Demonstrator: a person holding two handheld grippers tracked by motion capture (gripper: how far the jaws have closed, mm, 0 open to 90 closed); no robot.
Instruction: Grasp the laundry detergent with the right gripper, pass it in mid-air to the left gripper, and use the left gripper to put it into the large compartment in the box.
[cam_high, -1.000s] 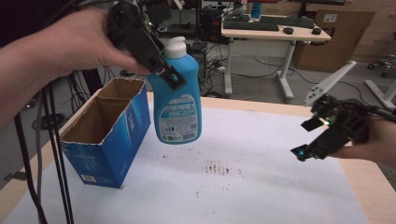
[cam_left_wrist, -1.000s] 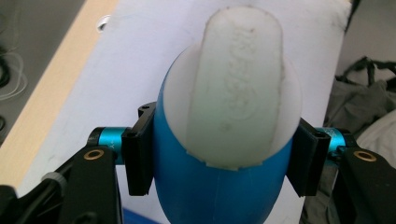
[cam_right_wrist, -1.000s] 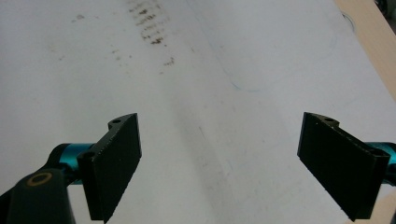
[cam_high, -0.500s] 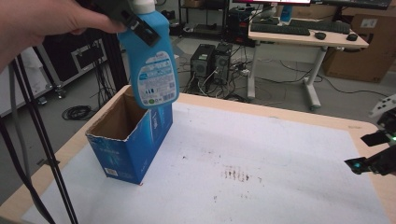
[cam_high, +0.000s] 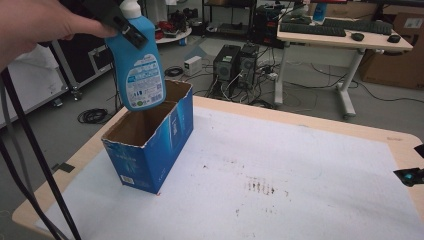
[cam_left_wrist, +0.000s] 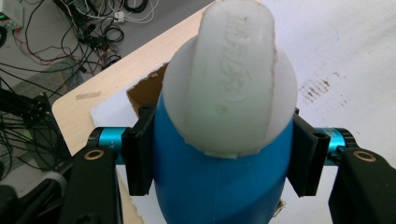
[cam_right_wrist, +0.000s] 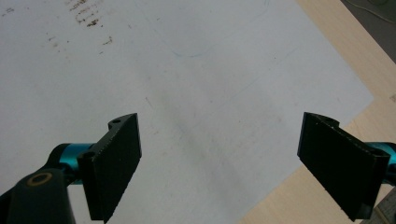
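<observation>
My left tongs (cam_left_wrist: 219, 158) are clenched on the blue bottle (cam_high: 141, 70), one black jaw pressed to each side of its shoulder just below the white cap (cam_left_wrist: 231, 74). In the high view the bottle hangs upright in the air, its base directly above the open top of the blue carton (cam_high: 150, 145) and level with the carton's rim; whether the base has entered the opening cannot be determined. My left hand (cam_high: 37, 25) is cut off by the top and left frame edges, and the tongs' body is largely hidden behind it and the bottle neck.

In the left gripper view the cap and bottle body block most of the carton; a brown corner of its flap is visible at the left of the cap. The bottle's label is too blurred to read.

The carton stands on the white sheet (cam_high: 300, 175) covering the worktop (cam_high: 350, 127), near its left edge.

My right tongs (cam_right_wrist: 219, 168) are released, the jaws standing wide apart with nothing between them, above the sheet near the worktop's right edge. In the high view, a small dark part of them with a teal light (cam_high: 410, 176) shows at the right frame edge; the remainder is cut off.
</observation>
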